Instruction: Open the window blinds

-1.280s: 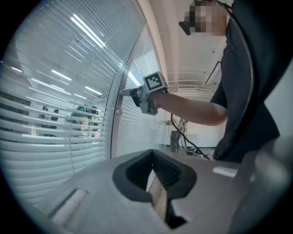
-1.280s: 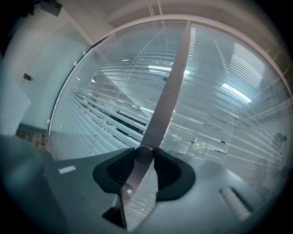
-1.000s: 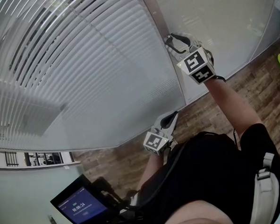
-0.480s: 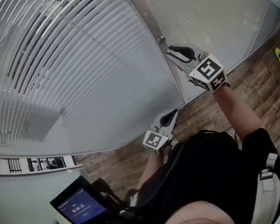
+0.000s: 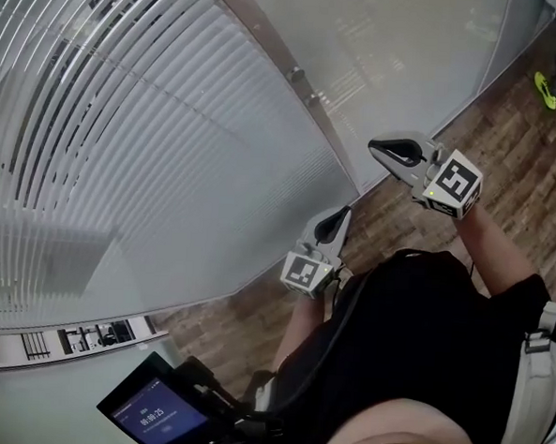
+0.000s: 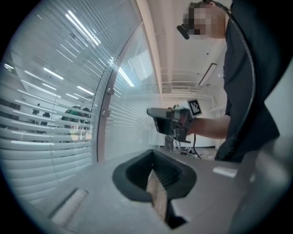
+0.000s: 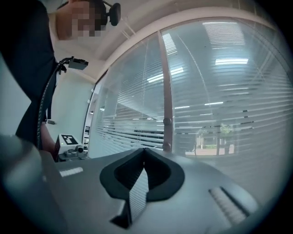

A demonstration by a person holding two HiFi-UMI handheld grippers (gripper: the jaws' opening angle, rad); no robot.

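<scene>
Head view shows the blinds [image 5: 141, 152] filling the upper left, slats lowered along the glass wall, left of the metal post [image 5: 310, 99]. Your right hand-held gripper [image 5: 376, 147] hangs near the post's foot, above the wood floor [image 5: 517, 156] and apart from the blinds. Its jaws have just clenched together with nothing between them. Your left hand-held gripper [image 5: 340, 216] sits lower, close to your body, pointing toward the glass, jaws likewise pressed together and empty.
</scene>
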